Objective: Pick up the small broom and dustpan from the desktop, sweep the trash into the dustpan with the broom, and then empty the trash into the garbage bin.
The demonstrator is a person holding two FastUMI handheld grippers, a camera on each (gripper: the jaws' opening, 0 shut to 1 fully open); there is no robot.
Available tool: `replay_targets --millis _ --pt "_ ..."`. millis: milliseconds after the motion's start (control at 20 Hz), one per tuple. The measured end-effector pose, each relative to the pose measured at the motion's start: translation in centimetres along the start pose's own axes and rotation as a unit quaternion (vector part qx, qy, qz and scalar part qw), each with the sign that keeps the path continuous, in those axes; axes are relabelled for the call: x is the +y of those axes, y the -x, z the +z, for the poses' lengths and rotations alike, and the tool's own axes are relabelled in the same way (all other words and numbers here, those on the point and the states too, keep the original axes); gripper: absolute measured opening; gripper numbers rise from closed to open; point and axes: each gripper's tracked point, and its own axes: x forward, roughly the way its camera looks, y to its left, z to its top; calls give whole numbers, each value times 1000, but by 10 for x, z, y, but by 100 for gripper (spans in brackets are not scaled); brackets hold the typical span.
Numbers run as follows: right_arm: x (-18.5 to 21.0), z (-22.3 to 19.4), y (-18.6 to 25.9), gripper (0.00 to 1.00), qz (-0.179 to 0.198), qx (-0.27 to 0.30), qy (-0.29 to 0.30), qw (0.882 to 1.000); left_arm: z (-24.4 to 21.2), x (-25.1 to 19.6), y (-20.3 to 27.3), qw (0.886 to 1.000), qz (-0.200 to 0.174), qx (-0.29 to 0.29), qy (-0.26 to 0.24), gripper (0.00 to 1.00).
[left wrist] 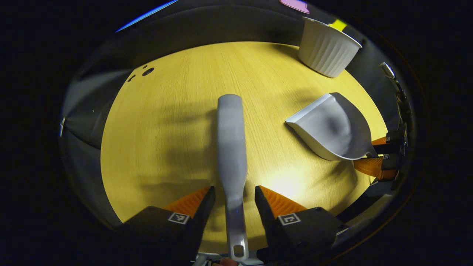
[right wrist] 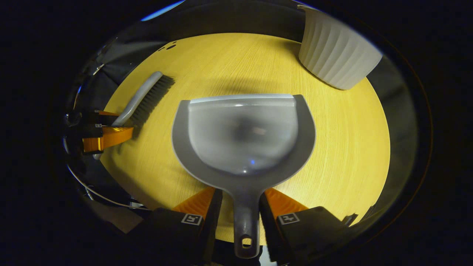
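A recording booth staged for a household chore, not a lived-in room: a round pale wood table [right wrist: 351, 147] stands alone against black cloth walls [left wrist: 221, 26] under dim light. On it are home cleaning things, a dustpan [right wrist: 244, 136], a brush [right wrist: 147, 96] and a ribbed white bin [left wrist: 327, 46].

Small grey broom [right wrist: 142, 96] with dark bristles, bristle side toward the yellow wooden table [right wrist: 351, 147]; grey dustpan [right wrist: 244, 136] with a scoop-shaped tray, open mouth toward the far edge, handle nearest; white ribbed garbage bin [right wrist: 336, 55] upright at the table's far right edge.
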Motion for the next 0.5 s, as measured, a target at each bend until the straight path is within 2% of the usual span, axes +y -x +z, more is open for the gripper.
replay_targets --millis 50,100,250,500 --pt "1 1 4 67 4 -3 -4 1000 3 0 3 1000 2 -8 -4 80" --pt "3 2 8 72 9 -8 -7 1000 5 1 6 1000 4 -18 -7 81" --pt "2 8 24 99 4 -33 -10 999 9 7 20 999 15 -37 -14 86" --pt "0 22 59 99 2 -82 -11 997 25 16 52 996 35 -84 -13 87"
